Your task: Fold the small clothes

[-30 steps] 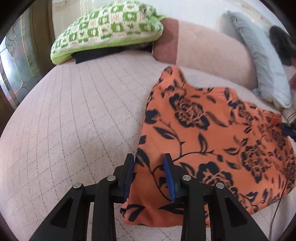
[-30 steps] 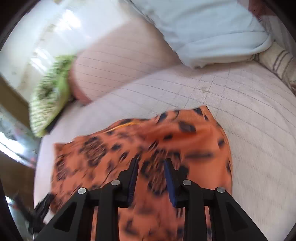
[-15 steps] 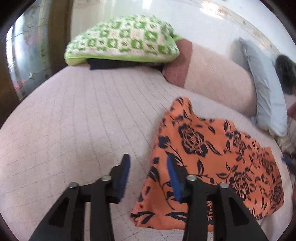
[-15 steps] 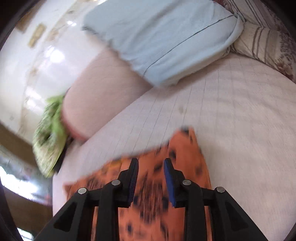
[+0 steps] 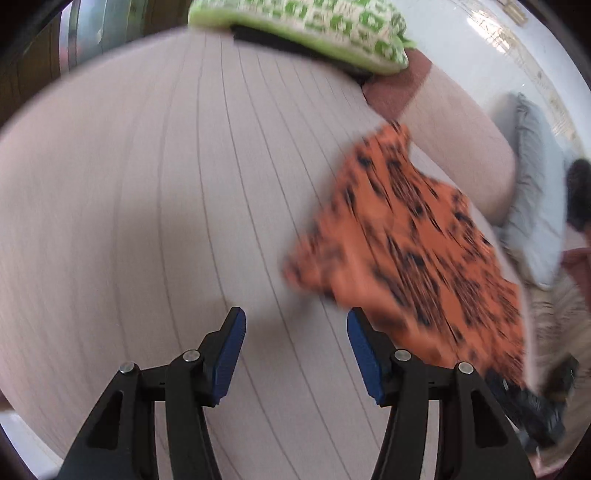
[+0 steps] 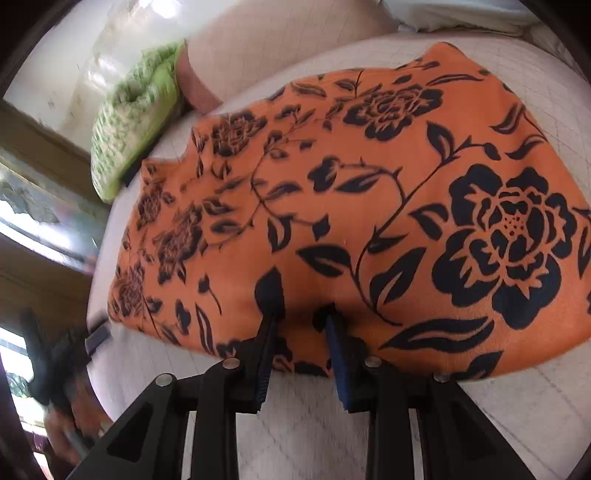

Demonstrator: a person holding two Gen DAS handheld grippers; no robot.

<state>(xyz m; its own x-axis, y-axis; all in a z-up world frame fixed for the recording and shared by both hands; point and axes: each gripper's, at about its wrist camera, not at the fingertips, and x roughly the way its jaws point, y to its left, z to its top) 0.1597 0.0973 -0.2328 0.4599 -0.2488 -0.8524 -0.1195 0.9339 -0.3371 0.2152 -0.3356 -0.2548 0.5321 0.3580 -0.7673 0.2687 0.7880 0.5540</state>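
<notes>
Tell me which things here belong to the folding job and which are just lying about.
In the job:
- orange cloth with black flower print
- right gripper, its fingertips at the cloth's near edge
- left gripper, open, off the cloth

Lying about:
- green-and-white patterned cushion
- pale blue-grey pillow
- pinkish quilted bed cover

Home bedroom: quilted bed (image 5: 147,206) (pillows (image 5: 314,26) piled).

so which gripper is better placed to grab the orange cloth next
Right. The right gripper has its open jaws at the near edge of the orange cloth; the left gripper is open over bare bed, beside it.
</notes>
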